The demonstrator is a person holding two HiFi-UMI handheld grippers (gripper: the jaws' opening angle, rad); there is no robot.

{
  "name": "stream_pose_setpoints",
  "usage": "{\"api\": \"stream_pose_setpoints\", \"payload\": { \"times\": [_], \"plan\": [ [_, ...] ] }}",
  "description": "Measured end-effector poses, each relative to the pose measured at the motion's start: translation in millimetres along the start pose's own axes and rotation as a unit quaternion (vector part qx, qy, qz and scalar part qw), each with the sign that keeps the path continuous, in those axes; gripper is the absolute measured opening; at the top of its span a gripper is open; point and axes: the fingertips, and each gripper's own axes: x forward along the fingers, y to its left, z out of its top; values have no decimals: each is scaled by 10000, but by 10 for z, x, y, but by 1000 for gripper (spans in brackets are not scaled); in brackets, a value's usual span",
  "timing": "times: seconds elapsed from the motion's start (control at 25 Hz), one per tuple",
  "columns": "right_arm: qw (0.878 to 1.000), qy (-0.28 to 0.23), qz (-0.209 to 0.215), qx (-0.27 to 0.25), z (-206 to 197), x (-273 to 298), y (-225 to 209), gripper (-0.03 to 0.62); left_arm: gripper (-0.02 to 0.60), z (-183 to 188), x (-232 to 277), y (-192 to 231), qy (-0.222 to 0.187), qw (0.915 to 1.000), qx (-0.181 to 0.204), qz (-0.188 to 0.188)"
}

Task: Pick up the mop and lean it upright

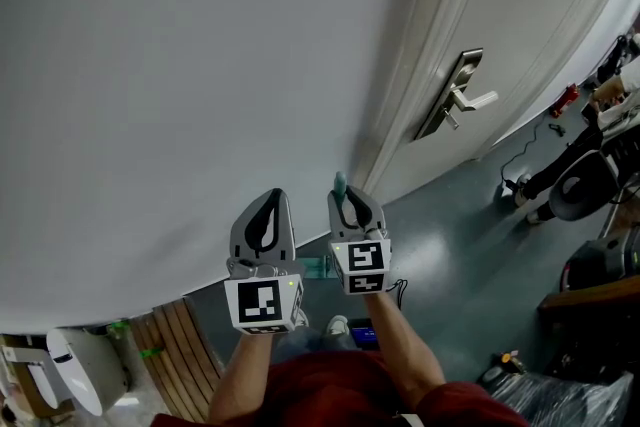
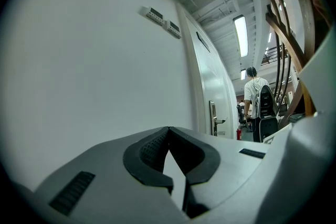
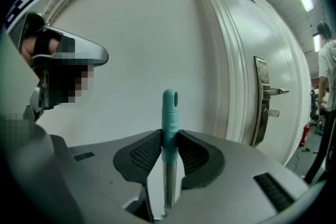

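Observation:
The mop shows only as its handle: a teal grip end (image 3: pixel 169 113) on a silver shaft, standing upright between my right gripper's pads. In the head view the teal tip (image 1: pixel 341 182) pokes up above my right gripper (image 1: pixel 347 203), close to the white wall beside the door frame. My right gripper (image 3: pixel 169 139) is shut on the handle just below its top. The rest of the mop is hidden under the grippers. My left gripper (image 1: pixel 271 205) is beside the right one, at its left, facing the wall. Its jaws (image 2: pixel 168 131) are shut with nothing in them.
A white wall (image 1: pixel 180 95) fills the view ahead. A white door with a metal lever handle (image 1: pixel 462 97) stands to the right. Wooden slats (image 1: pixel 172 347) and a white object (image 1: pixel 72 371) lie low at the left. Black gear (image 1: pixel 580 187) sits on the floor at right. A person with a backpack (image 2: pixel 261 108) stands far off.

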Motion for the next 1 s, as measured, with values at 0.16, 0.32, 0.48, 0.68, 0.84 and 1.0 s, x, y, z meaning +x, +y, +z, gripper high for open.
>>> {"api": "stream_pose_setpoints", "payload": {
  "times": [0.16,0.32,0.48,0.68,0.84,1.0],
  "plan": [
    [10000,-28,55,49,-4,-113,27,109,14,-30,5,10,46,10000,-11,25],
    [9999,-67,70,41,-7,-213,42,109,12,-15,4,5,18,10000,-16,21],
    [9999,-118,68,25,-6,-315,58,108,14,-14,-4,-6,15,10000,-17,20],
    [9995,-308,97,-13,134,-466,60,107,12,-15,-20,-2,-3,10000,-6,29],
    [9985,-517,126,-83,337,-635,59,107,12,20,-28,-16,-43,10000,-21,25],
    [9964,-823,135,-122,605,-795,58,107,14,57,-34,-17,-86,10000,-29,18]
  ]
}}
